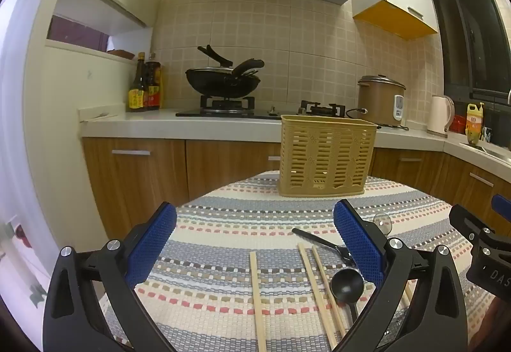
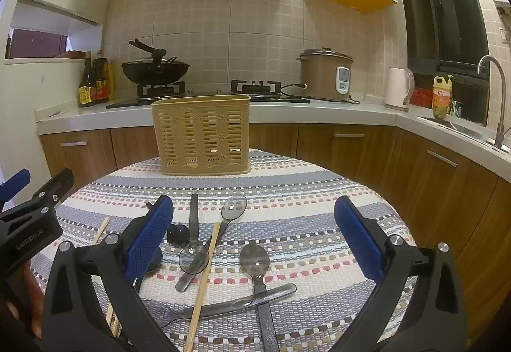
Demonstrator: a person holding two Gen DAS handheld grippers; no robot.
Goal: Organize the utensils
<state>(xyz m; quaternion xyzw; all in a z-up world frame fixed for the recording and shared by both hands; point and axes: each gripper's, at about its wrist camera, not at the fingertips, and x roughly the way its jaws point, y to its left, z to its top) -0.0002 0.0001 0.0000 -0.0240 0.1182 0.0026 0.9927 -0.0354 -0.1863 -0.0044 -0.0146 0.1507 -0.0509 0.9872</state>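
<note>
A tan slotted utensil basket (image 1: 325,157) (image 2: 202,135) stands upright at the far side of the round table. My left gripper (image 1: 255,243) is open and empty above three wooden chopsticks (image 1: 257,297) and a black spoon (image 1: 346,285). A black fork (image 1: 322,243) lies beside its right finger. My right gripper (image 2: 254,240) is open and empty above several spoons (image 2: 255,259), a translucent spoon (image 2: 234,208), a chopstick (image 2: 204,278) and a grey fork (image 2: 230,304). The left gripper's body (image 2: 28,224) shows at the left of the right wrist view.
The table has a striped woven cloth (image 1: 223,224) (image 2: 303,192). Behind it runs a counter with a wok (image 1: 223,82), sauce bottles (image 1: 143,87), a rice cooker (image 2: 325,74), a kettle (image 2: 397,88) and a sink tap (image 2: 495,96).
</note>
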